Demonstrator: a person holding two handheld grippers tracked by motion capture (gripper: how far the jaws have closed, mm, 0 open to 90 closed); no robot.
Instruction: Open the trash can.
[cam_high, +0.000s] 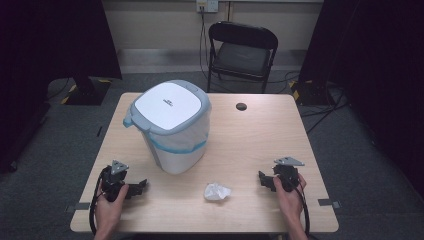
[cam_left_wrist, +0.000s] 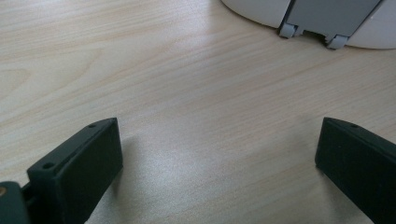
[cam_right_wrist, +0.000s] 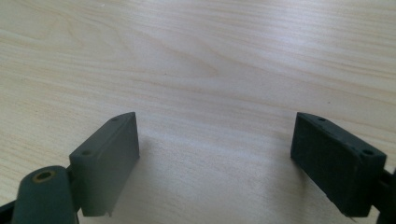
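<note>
A white bin (cam_high: 172, 127) with a grey-rimmed closed lid and a plastic liner stands on the left half of the wooden table (cam_high: 250, 135). A crumpled white paper ball (cam_high: 217, 191) lies near the front edge, between my two hands. My left gripper (cam_high: 142, 186) rests at the front left, pointing right toward the bin's base (cam_left_wrist: 327, 18); its jaws stand wide apart over bare wood (cam_left_wrist: 219, 154). My right gripper (cam_high: 261, 178) rests at the front right, pointing left, open with nothing between its jaws (cam_right_wrist: 215, 154).
A black folding chair (cam_high: 241, 52) stands behind the table. A dark cable hole (cam_high: 241, 106) sits near the table's far edge. Cables run over the grey floor at the back right. Dark curtains hang at both sides.
</note>
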